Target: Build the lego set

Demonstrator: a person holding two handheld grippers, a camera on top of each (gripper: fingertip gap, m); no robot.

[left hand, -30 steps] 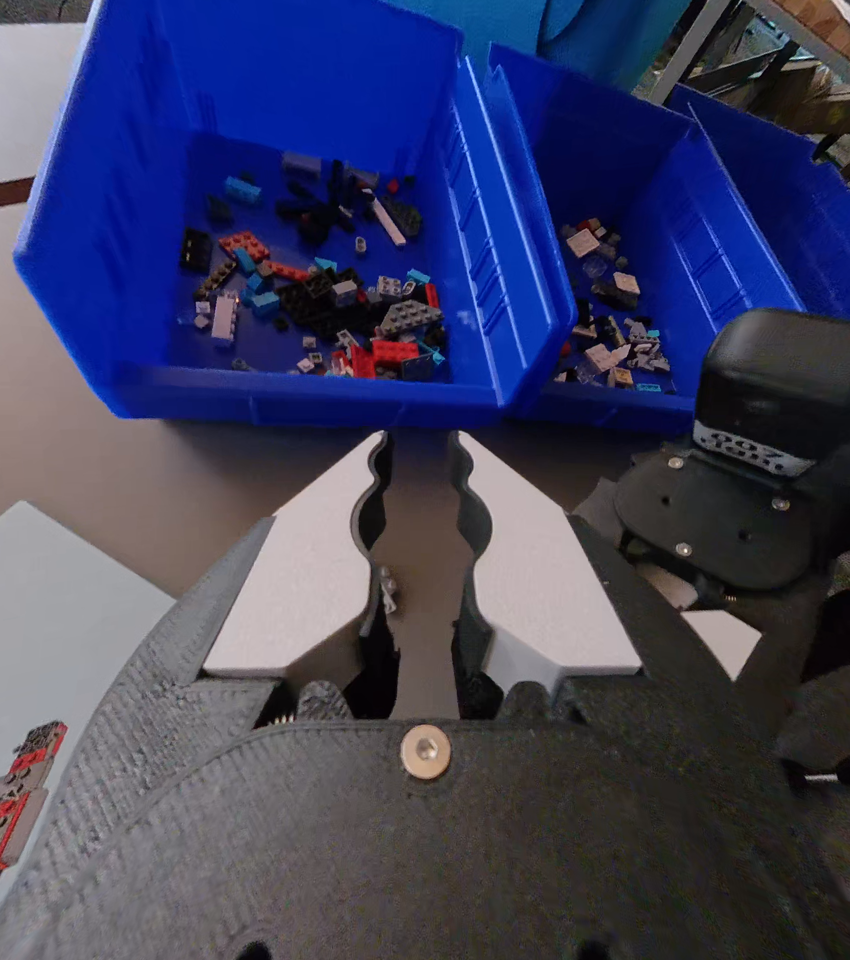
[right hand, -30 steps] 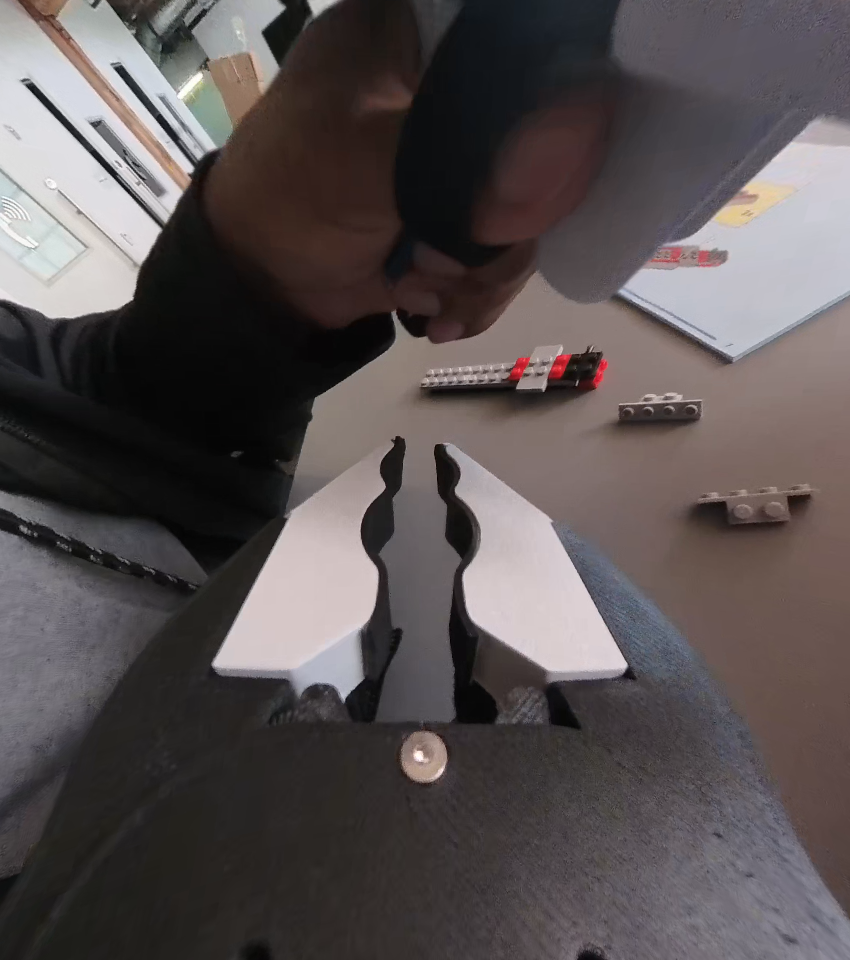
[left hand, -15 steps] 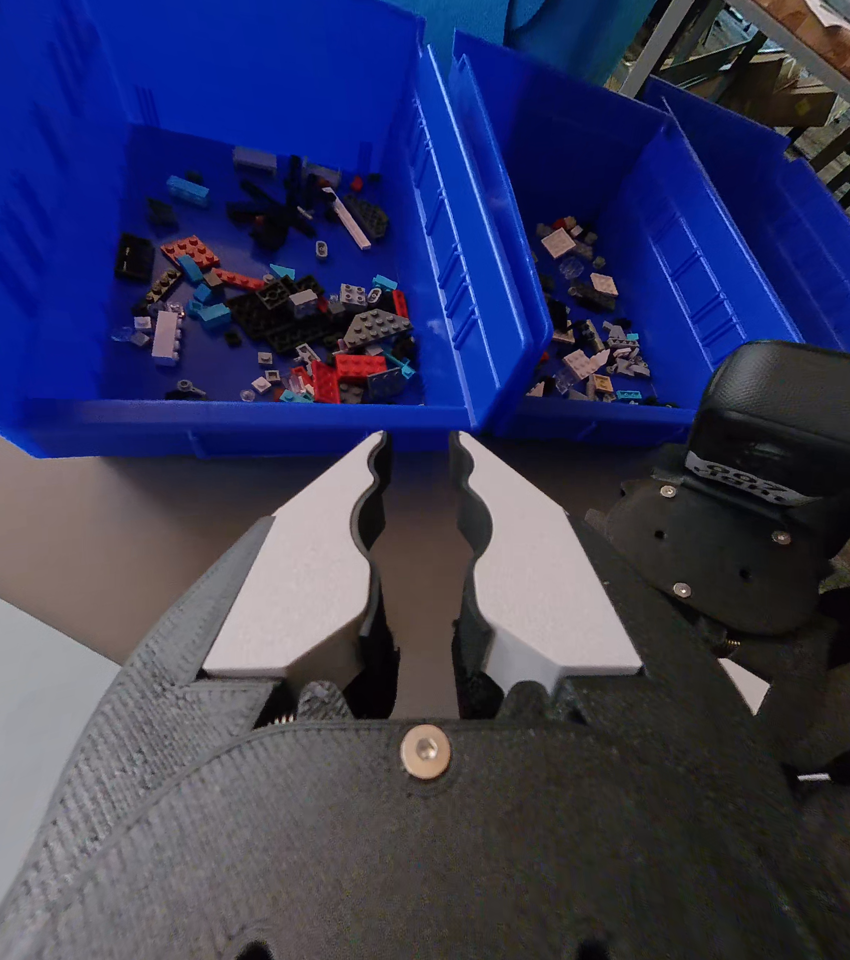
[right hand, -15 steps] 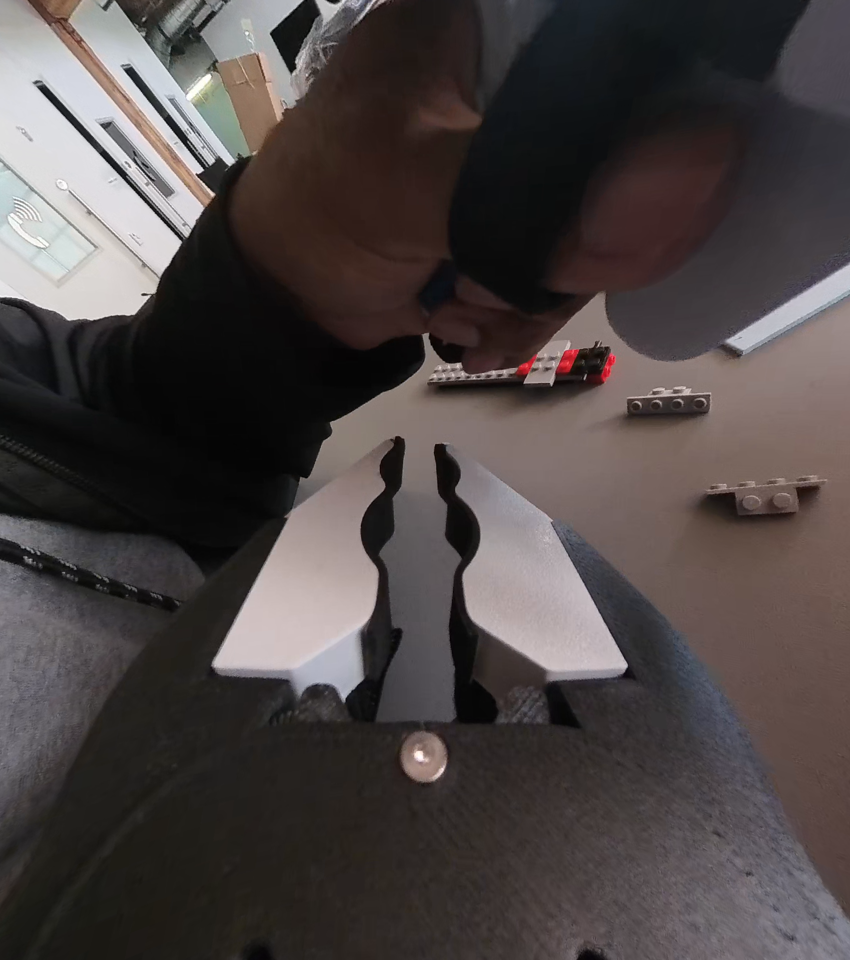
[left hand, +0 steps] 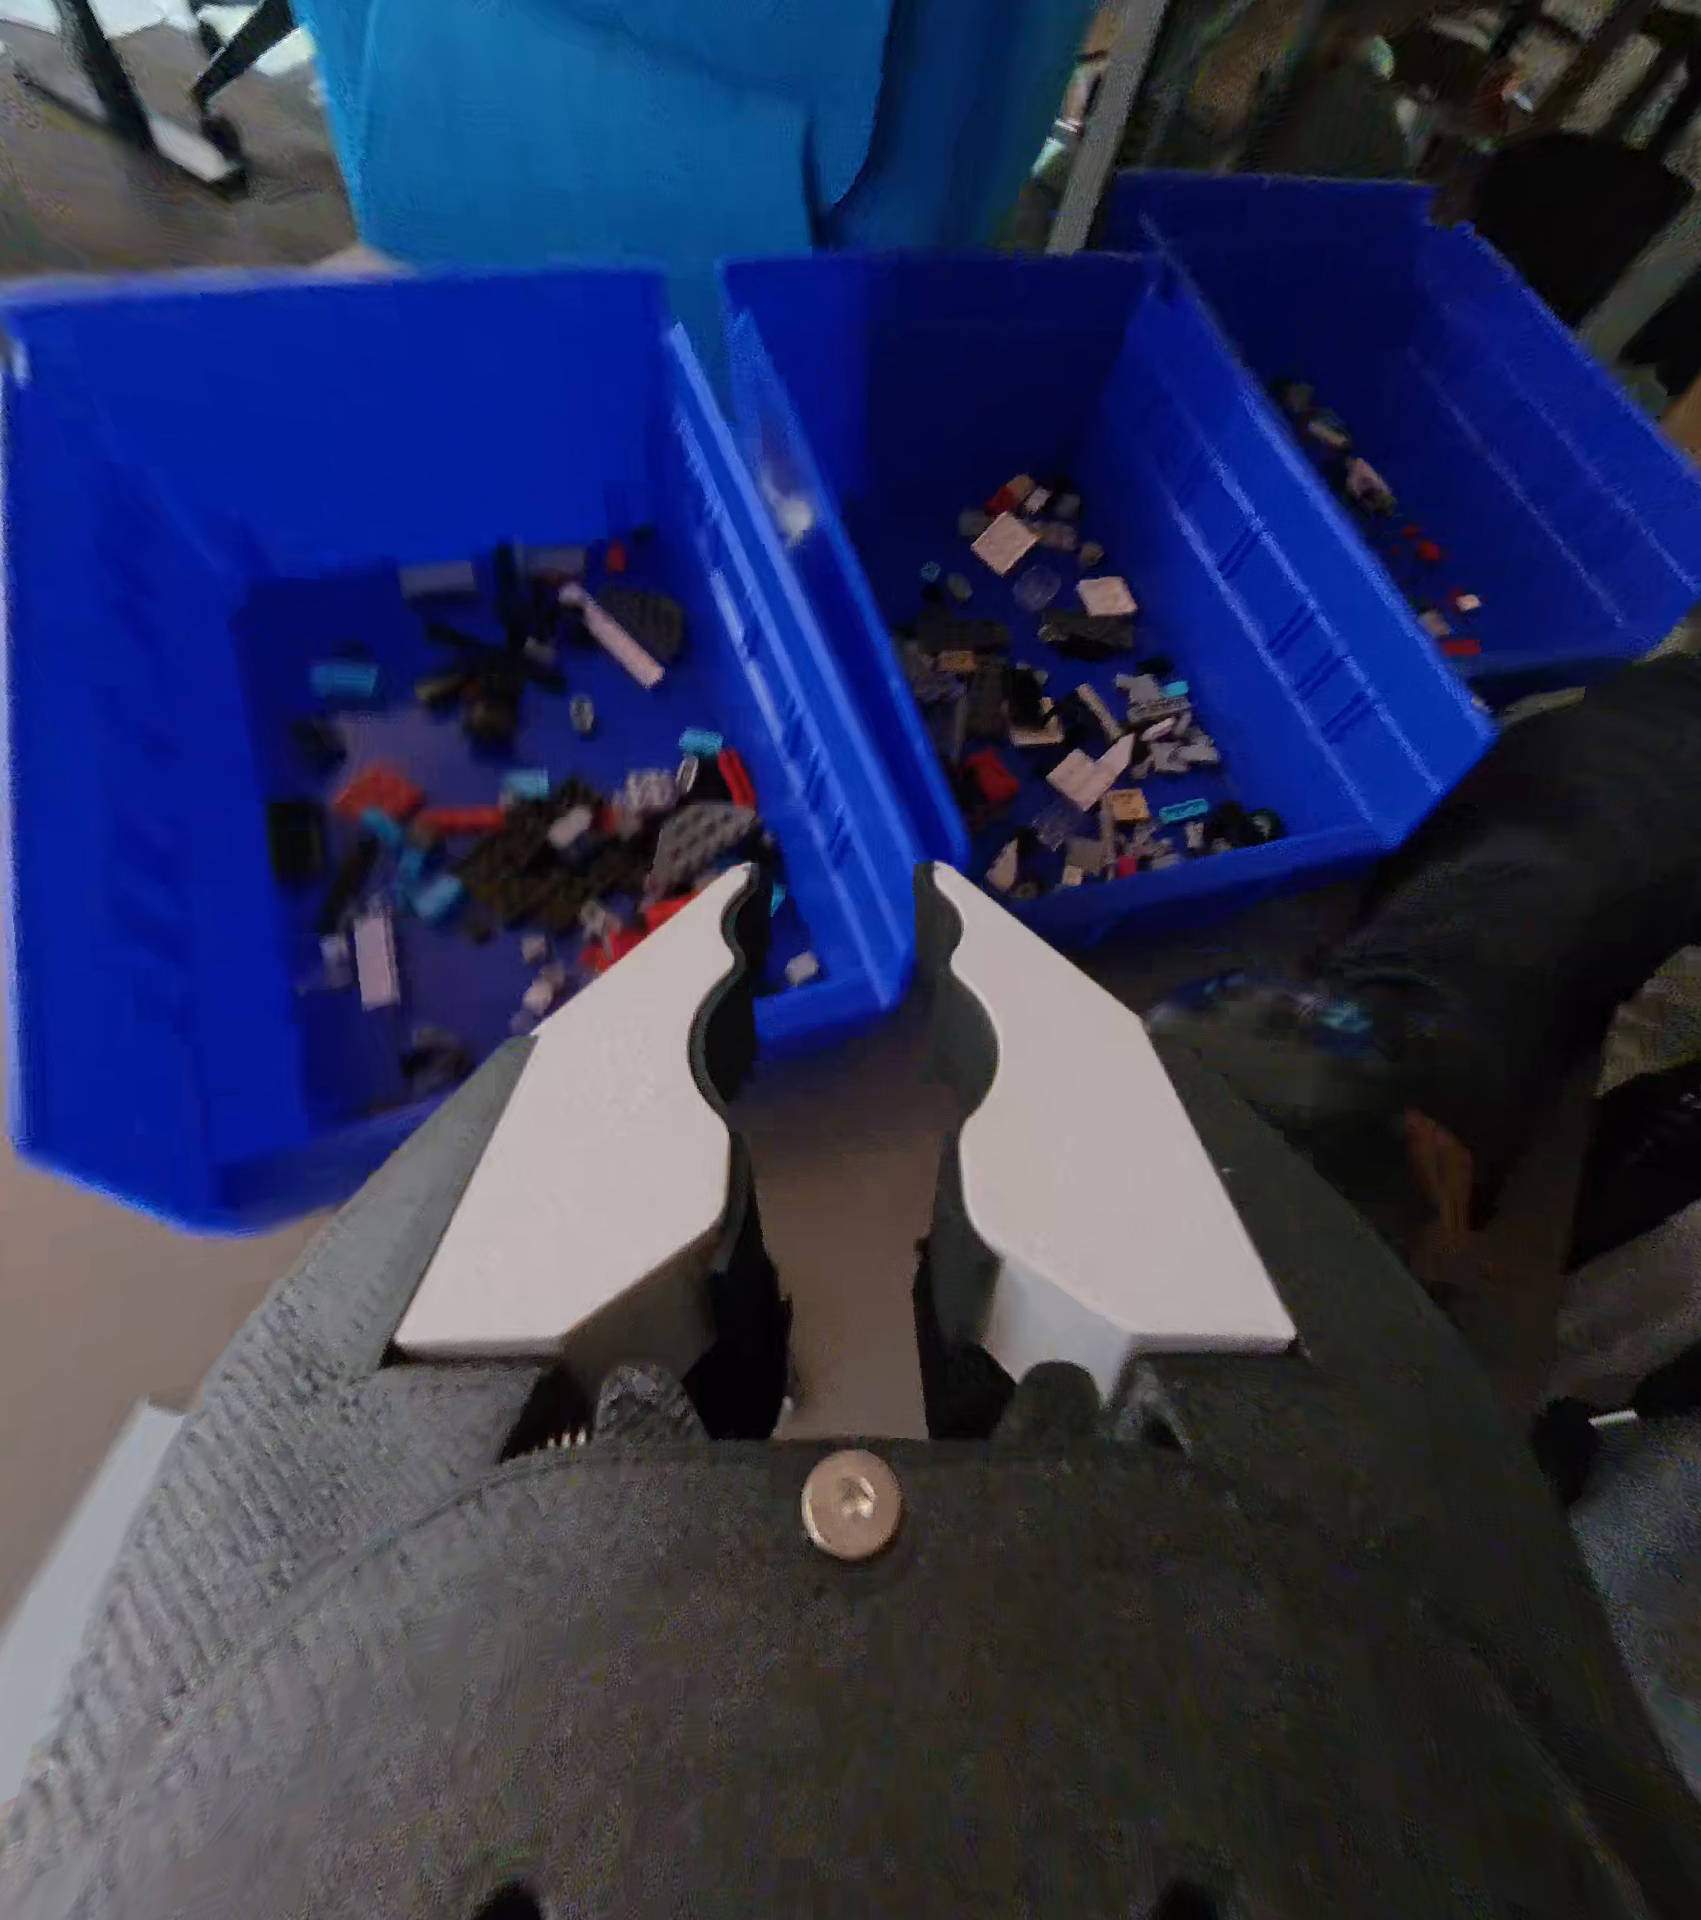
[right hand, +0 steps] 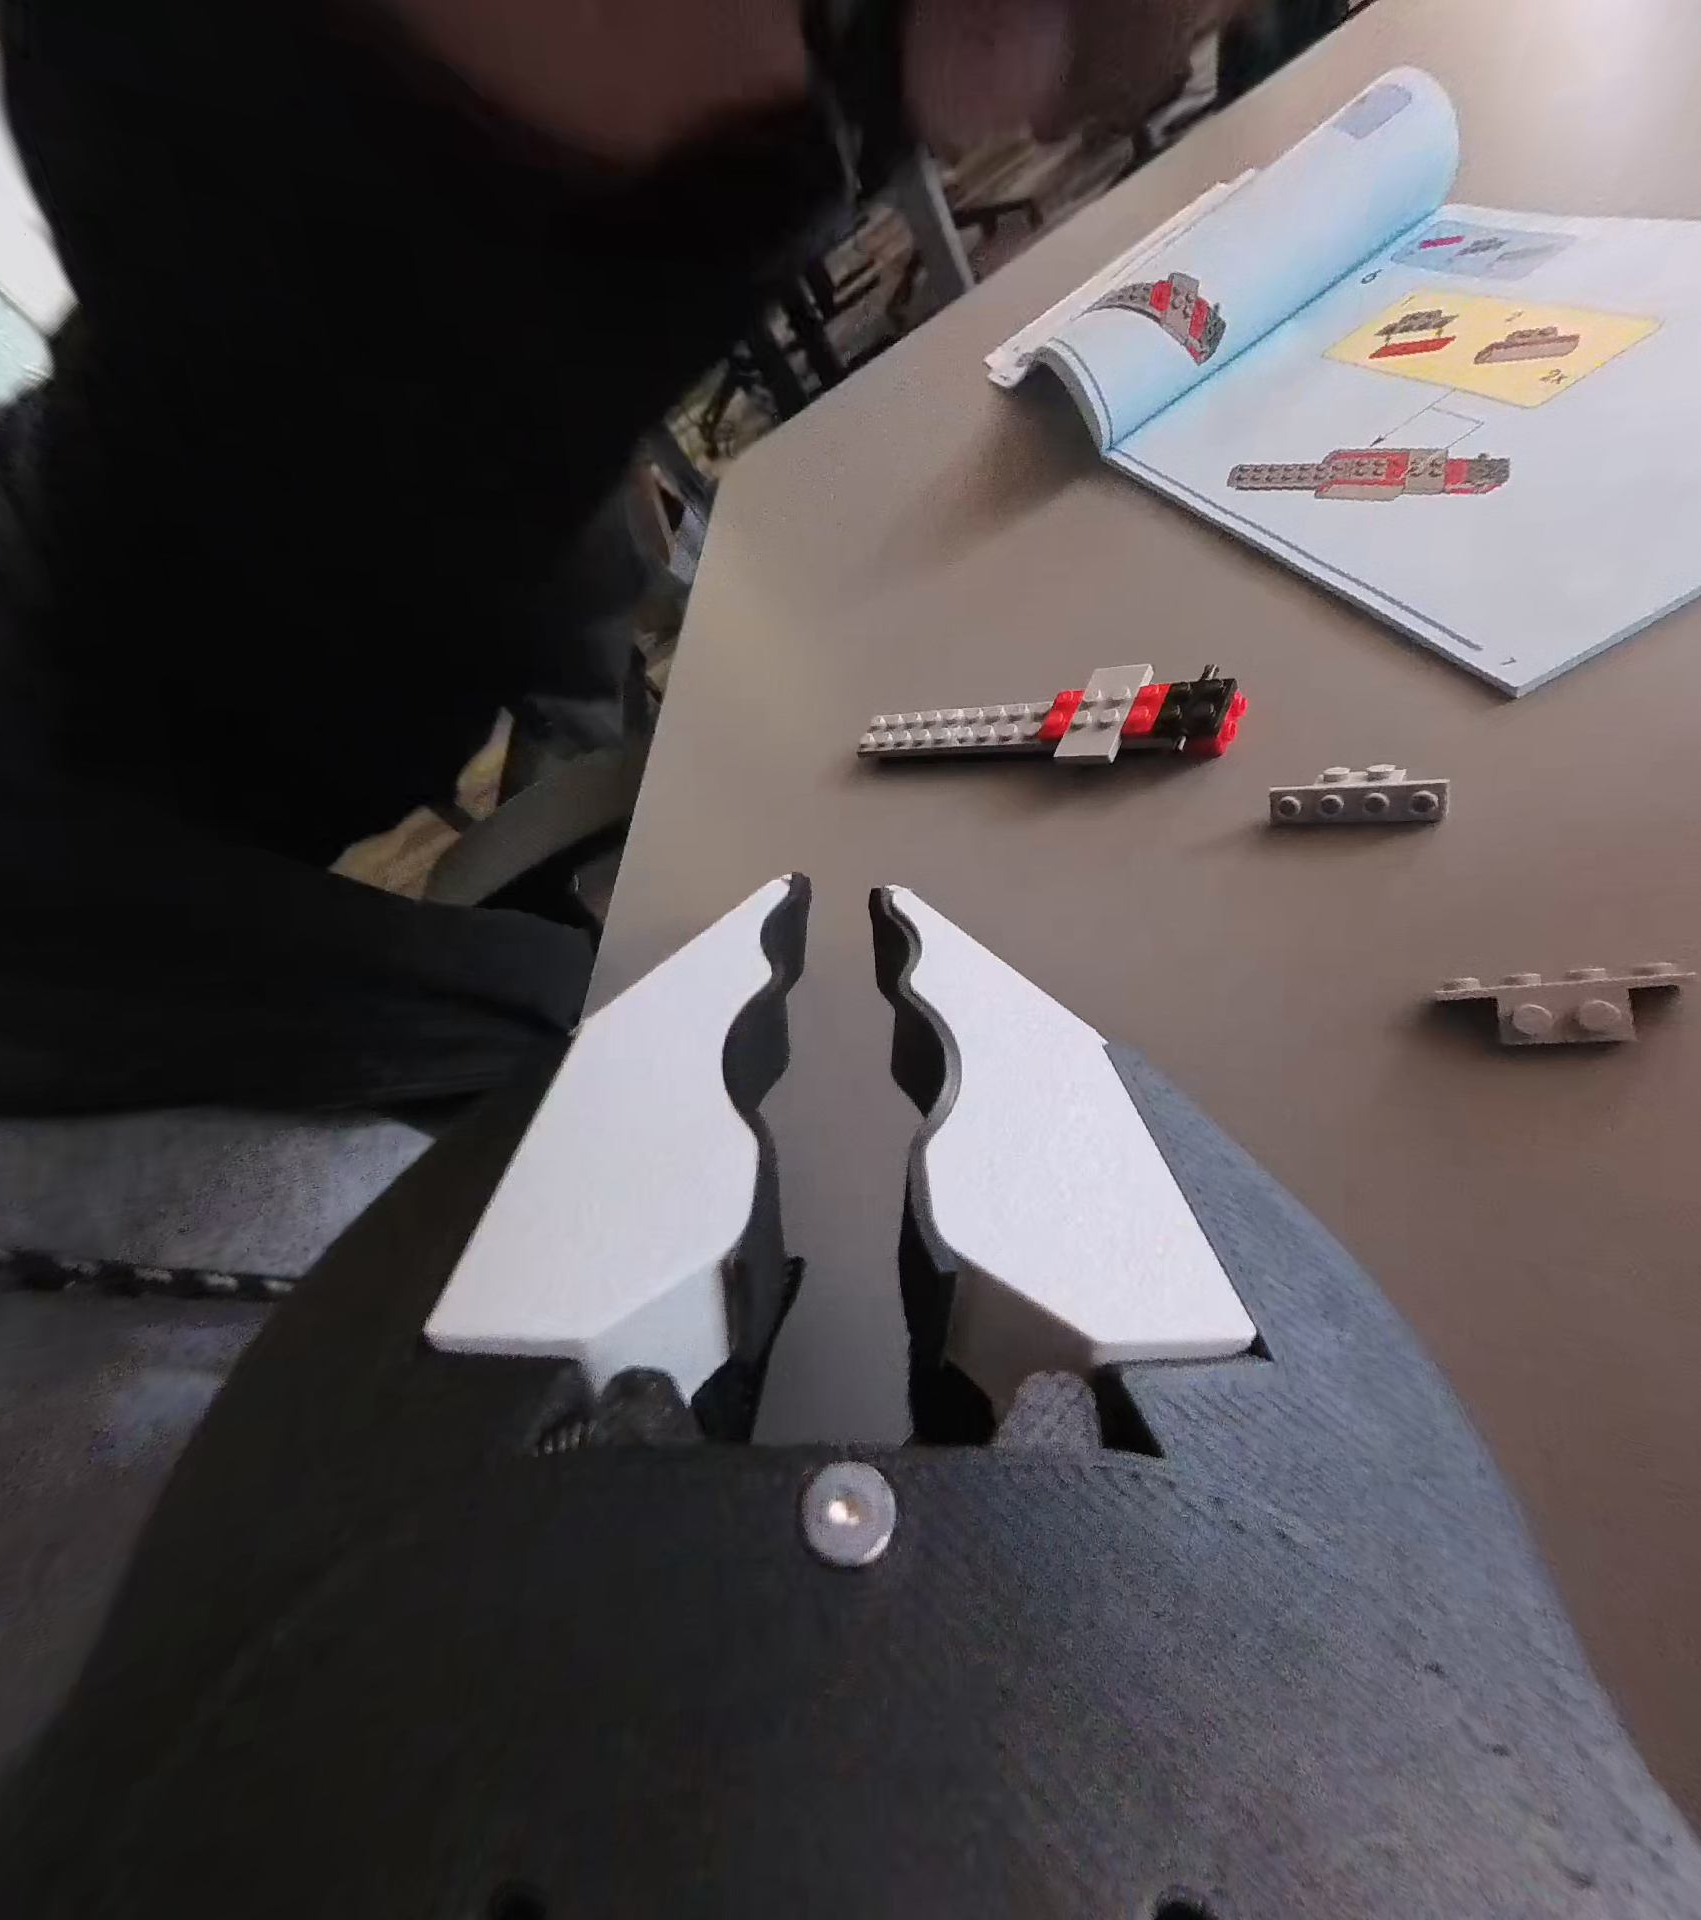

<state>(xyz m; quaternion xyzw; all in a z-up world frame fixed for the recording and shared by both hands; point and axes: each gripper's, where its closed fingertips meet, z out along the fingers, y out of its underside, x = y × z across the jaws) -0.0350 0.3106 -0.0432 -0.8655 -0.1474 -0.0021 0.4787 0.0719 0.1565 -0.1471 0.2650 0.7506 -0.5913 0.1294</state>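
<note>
Brown bench (right hand: 1137, 1039): lego build (right hand: 1054, 717) lies ahead-right of empty, narrowly parted right gripper (right hand: 839, 894); left gripper (left hand: 835, 883), narrow and empty, faces bins (left hand: 129, 727).

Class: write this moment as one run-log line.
left gripper: open, empty, facing blue bins | right gripper: open, empty | partial build: on table
</note>
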